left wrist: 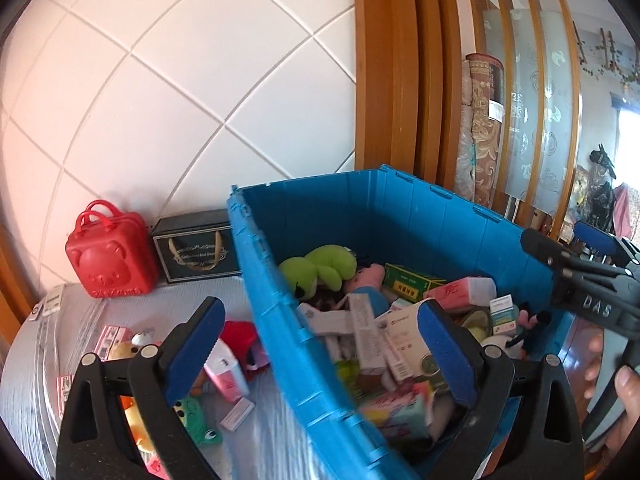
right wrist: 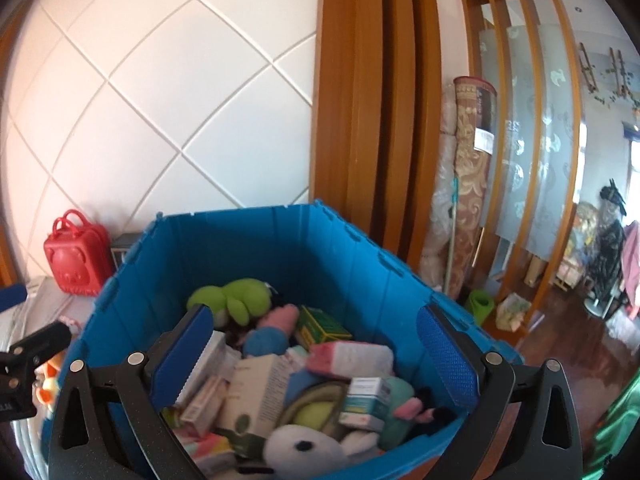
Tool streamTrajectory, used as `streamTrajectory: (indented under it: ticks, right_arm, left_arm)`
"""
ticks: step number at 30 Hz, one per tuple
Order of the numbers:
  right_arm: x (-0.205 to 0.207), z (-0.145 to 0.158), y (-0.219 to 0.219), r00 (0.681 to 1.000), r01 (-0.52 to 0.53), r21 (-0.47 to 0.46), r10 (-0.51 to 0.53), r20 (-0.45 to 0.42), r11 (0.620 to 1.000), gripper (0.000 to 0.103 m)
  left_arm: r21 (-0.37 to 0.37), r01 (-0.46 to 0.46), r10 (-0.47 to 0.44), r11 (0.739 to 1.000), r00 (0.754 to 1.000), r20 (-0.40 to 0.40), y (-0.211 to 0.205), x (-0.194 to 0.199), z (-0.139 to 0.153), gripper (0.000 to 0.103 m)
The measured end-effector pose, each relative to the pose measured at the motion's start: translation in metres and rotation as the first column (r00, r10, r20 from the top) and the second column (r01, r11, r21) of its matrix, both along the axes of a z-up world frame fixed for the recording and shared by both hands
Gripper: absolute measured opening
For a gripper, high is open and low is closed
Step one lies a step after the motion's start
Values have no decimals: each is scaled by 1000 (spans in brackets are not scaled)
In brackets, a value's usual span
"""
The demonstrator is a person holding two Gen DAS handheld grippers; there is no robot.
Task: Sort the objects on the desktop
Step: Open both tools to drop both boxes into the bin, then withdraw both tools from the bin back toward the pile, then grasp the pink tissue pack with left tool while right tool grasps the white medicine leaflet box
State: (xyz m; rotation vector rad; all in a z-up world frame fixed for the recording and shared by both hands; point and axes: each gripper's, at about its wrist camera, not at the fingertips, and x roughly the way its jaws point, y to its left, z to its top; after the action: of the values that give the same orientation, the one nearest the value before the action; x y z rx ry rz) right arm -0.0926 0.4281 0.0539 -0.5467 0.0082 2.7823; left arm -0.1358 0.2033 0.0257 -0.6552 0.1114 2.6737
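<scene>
A blue plastic crate (left wrist: 360,216) (right wrist: 256,248) holds several boxes and soft toys, among them a green plush (left wrist: 320,266) (right wrist: 232,298) and a green box (left wrist: 412,282) (right wrist: 320,326). My left gripper (left wrist: 320,352) is open and empty, straddling the crate's left wall. My right gripper (right wrist: 312,356) is open and empty above the crate's contents; it also shows in the left wrist view (left wrist: 576,264). Loose boxes and toys lie on the grey desk (left wrist: 48,364), including a pink box (left wrist: 226,374) and a green frog toy (left wrist: 200,420).
A red bear-faced case (left wrist: 108,252) (right wrist: 76,256) and a dark gift box (left wrist: 196,248) stand against the tiled wall. A wooden door frame (right wrist: 360,100), rolled carpets (right wrist: 468,200) and a slatted screen stand behind the crate. Wooden floor lies at the right.
</scene>
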Motion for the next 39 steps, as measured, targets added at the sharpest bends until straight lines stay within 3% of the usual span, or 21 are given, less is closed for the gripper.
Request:
streamTrajectory:
  ticks: [7,13,17,22,27,31,39]
  right_arm:
    - [-2,6,-46,997,-62,-15,61,-40,998,103]
    - [3,13,-90,989,-120,-36,116,-89,992,103]
    - [9,20,-133,966,-226,-22,221,-132,974,103]
    - [6,10,-194,925,-355,-9,349,-151,935,103]
    - [-8,-21,-247,890,-452,-46,447,-95,891,103]
    - [-22,-63,-285,859,-509,-106,512,-4,854,103]
    - [-49,-169,-301,856,-391,-278,457,240,877,103]
  left_arm:
    - [2,-49,49,999,999,17,-60,-2,-12,99]
    - [-78,-92,94,993,995,24,-119,-2,-39,99]
    - [-118,-127,138,985,986,98,-164,-4,-73,99]
    - [-167,-176,211,970,952,221,-223,-11,-130,99]
    - [-190,-136,192,972,929,317,-250,-9,-179,99]
    - [-188,-75,145,979,906,396,-255,-10,-214,99]
    - [-211,64,56,975,854,517,-238,-35,-278,99]
